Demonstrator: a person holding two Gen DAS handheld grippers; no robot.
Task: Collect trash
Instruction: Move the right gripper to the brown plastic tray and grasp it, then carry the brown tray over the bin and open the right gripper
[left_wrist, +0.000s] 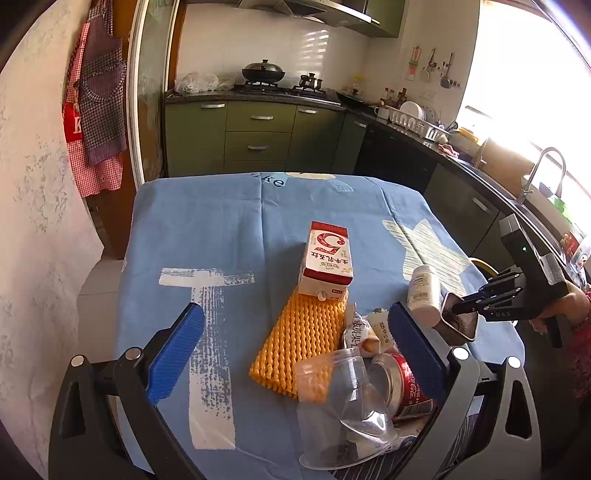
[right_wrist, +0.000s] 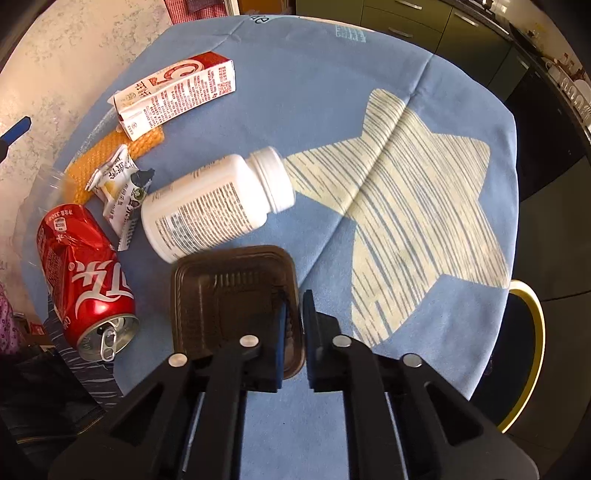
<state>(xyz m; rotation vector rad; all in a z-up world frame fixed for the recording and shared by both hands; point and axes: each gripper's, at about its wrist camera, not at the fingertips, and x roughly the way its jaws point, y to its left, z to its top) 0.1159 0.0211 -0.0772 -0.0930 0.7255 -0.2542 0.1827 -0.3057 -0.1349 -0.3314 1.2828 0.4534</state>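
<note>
The left gripper (left_wrist: 295, 354) hangs over the near edge of the blue tablecloth (left_wrist: 229, 229), its blue pads wide apart with nothing pinched. Between them lies a clear plastic cup (left_wrist: 343, 413), half cut off by the frame, over a yellow foam fruit net (left_wrist: 299, 343). A milk carton (left_wrist: 327, 260) lies on the net's far end, its printing too small to read. A crushed red Coca-Cola can (right_wrist: 83, 273) lies beside torn snack wrappers (right_wrist: 118, 184). Farther right, a white pill bottle (right_wrist: 218, 199) lies on its side, label illegible. The right gripper (right_wrist: 293, 332), pointing steeply down, has its fingers clamped on the rim of a small brown plastic tray (right_wrist: 229, 291), beside the bottle.
</note>
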